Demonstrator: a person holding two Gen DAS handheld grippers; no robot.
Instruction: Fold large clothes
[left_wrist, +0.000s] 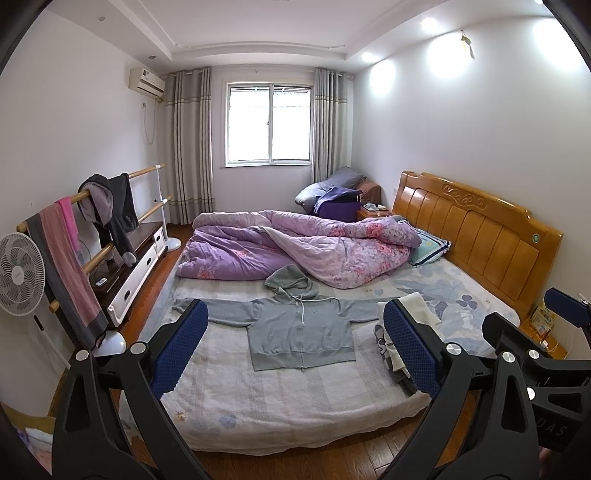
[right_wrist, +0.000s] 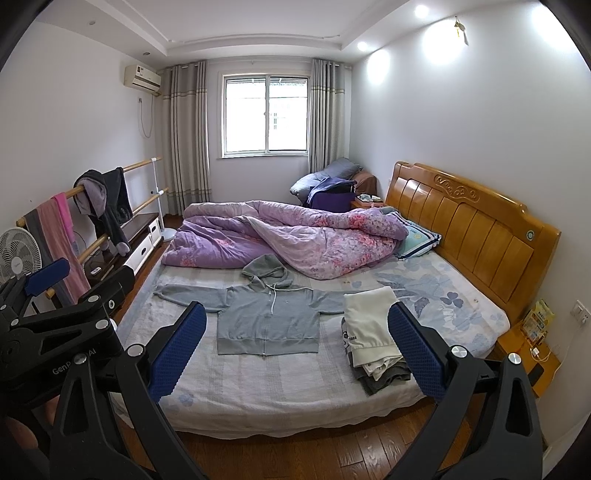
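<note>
The grey hoodie (left_wrist: 300, 326) lay flat on the bed (left_wrist: 280, 402), front side up and zipped, both sleeves stretched out sideways and the hood resting toward the purple quilt (left_wrist: 295, 247). A stack of folded clothes (right_wrist: 373, 334), a white garment on top, sat on the mattress just beside the hoodie's sleeve on the headboard (left_wrist: 476, 229) side. The left gripper (left_wrist: 295, 350) was held in front of the bed's near edge, its blue-padded fingers spread wide apart and holding nothing. The right gripper (right_wrist: 297, 347) was likewise wide apart and empty, clear of the fabric. A drying rack (left_wrist: 96, 221) with hung garments and a fan (left_wrist: 20, 269) stood near the left wall.
</note>
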